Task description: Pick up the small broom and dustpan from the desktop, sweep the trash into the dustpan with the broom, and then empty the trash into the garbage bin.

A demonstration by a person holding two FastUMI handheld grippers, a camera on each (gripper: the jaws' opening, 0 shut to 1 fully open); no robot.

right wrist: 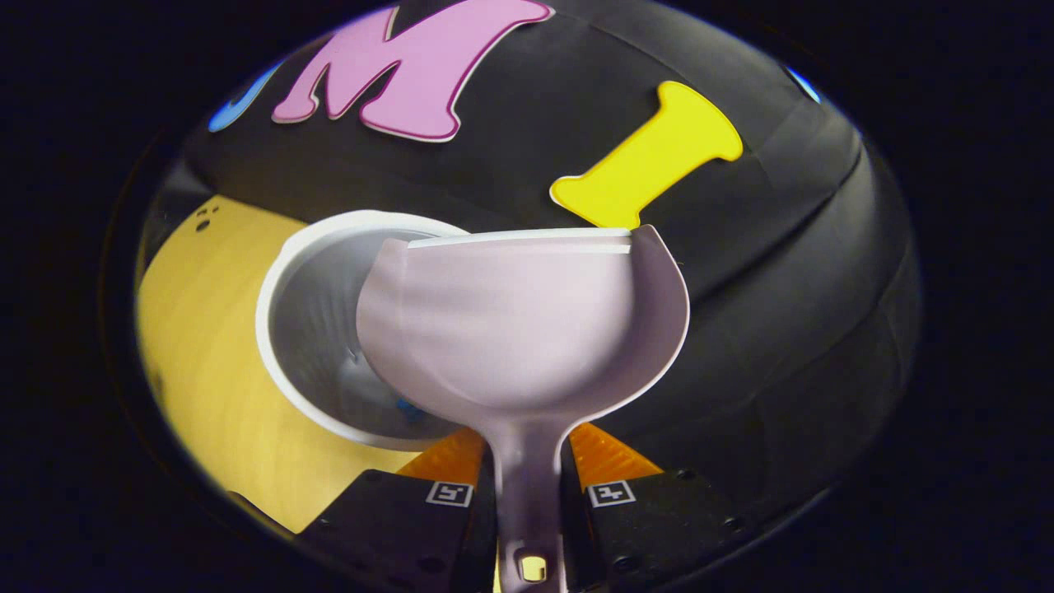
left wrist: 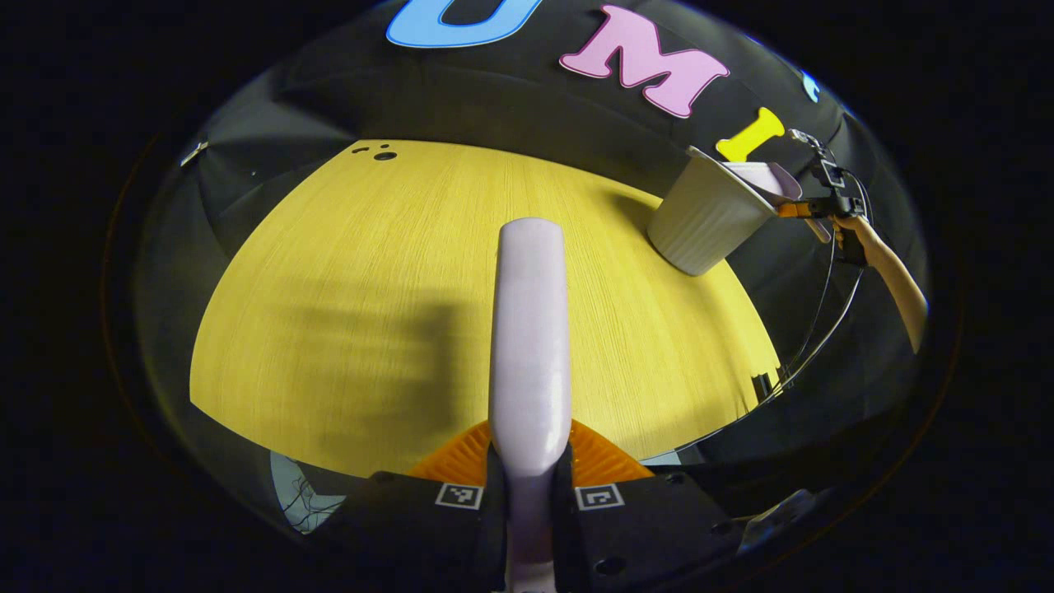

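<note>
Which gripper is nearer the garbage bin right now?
Right. The right gripper holds the dustpan over the garbage bin. The left gripper, gripping the broom, sits across the desk from it.

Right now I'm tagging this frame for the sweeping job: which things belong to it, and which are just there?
Job:
broom, clamped in the left gripper
dustpan, clamped in the right gripper, held at the bin's mouth
bin, standing on the desktop

Just there:
desktop
cables hanging beside the desktop
</note>
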